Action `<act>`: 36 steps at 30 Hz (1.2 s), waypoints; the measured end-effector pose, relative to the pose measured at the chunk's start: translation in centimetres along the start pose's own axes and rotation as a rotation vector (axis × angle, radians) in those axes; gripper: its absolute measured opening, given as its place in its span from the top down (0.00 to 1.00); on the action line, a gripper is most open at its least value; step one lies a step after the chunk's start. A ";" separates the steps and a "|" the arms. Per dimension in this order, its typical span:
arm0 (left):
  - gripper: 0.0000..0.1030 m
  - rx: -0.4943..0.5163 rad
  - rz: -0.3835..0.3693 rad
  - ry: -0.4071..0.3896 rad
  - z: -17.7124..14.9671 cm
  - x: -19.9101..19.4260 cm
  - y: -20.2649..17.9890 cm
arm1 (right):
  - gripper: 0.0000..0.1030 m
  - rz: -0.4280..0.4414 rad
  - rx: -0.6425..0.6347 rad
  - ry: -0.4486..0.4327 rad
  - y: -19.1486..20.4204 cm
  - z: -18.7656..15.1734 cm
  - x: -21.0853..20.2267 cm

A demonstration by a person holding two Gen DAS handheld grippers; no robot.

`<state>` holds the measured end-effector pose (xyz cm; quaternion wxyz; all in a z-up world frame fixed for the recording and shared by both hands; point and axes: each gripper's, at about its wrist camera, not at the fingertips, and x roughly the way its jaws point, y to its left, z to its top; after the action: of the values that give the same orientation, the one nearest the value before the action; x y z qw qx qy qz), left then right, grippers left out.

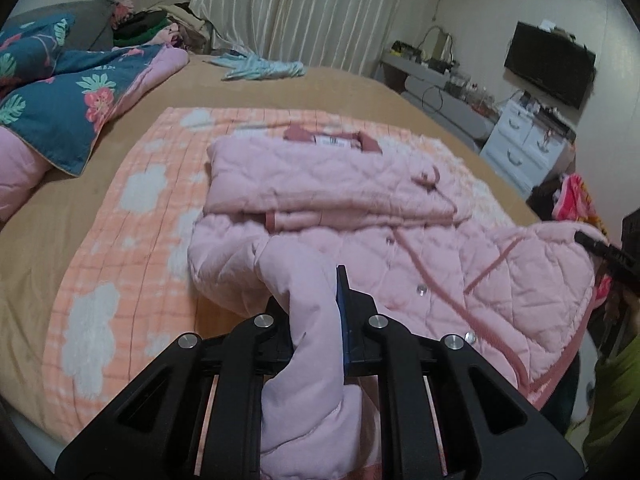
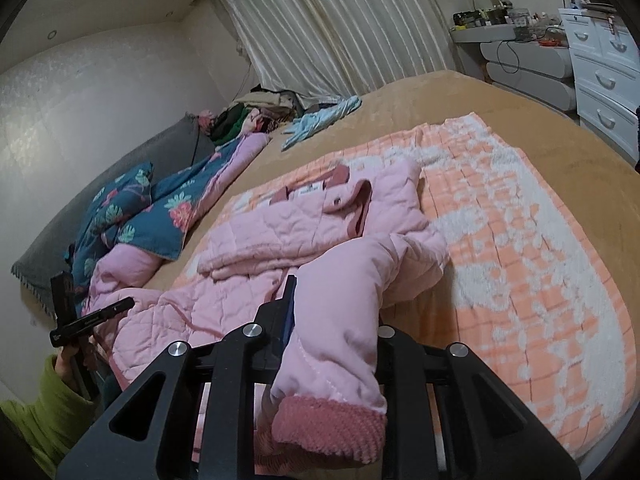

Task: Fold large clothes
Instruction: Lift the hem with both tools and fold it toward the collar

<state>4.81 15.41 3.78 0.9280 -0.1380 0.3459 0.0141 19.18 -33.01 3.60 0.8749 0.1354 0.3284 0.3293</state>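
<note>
The left gripper (image 1: 320,312) has its jaws clenched on a fold of the pink coat (image 1: 360,208), low in the frame's centre. The right gripper (image 2: 332,320) grips the coat's sleeve (image 2: 340,320) near its knitted cuff (image 2: 328,428). The coat lies partly folded on an orange-and-white blanket (image 2: 520,260) on the bed (image 1: 340,84). A blue flowered quilt (image 1: 60,100) is at the upper left, well apart.
</note>
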 end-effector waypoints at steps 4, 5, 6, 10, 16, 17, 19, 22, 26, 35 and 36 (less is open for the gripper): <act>0.93 -0.025 -0.001 -0.039 1.7 -0.2 0.5 | 0.81 0.002 0.041 -0.037 -0.8 1.3 0.1; 0.93 -0.029 0.001 -0.047 2.0 -0.2 0.6 | 0.81 0.006 0.051 -0.045 -0.9 1.7 0.1; 0.93 -0.031 0.003 -0.055 2.5 -0.3 0.8 | 0.81 0.006 0.056 -0.050 -1.0 1.9 0.0; 0.93 -0.054 0.006 -0.088 3.9 -0.6 1.4 | 0.82 0.003 0.066 -0.083 -1.2 3.2 0.1; 0.93 -0.074 0.013 -0.123 5.5 -0.8 2.1 | 0.82 -0.006 0.075 -0.119 -0.9 4.9 0.2; 0.93 -0.077 0.015 -0.127 5.8 -0.8 2.2 | 0.82 -0.008 0.075 -0.122 -0.8 5.1 0.2; 0.93 -0.080 0.022 -0.139 6.4 -0.9 2.4 | 0.82 -0.011 0.080 -0.129 -0.8 5.6 0.2; 0.93 -0.086 0.024 -0.157 7.3 -1.2 2.6 | 0.82 -0.014 0.082 -0.146 -0.6 6.5 0.1; 0.93 -0.096 0.029 -0.175 8.3 -1.5 3.0 | 0.82 -0.012 0.090 -0.162 -0.6 7.7 0.3; 0.93 -0.087 0.070 -0.186 11.2 -0.8 2.9 | 0.82 -0.040 0.092 -0.165 -0.1 11.1 1.6; 0.93 -0.085 0.075 -0.184 11.4 -0.6 2.9 | 0.82 -0.044 0.102 -0.162 -0.3 11.3 2.0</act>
<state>11.30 21.22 11.67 0.9480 -0.1624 0.2631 0.0759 27.99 -32.19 10.98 0.8975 0.1986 0.2758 0.2810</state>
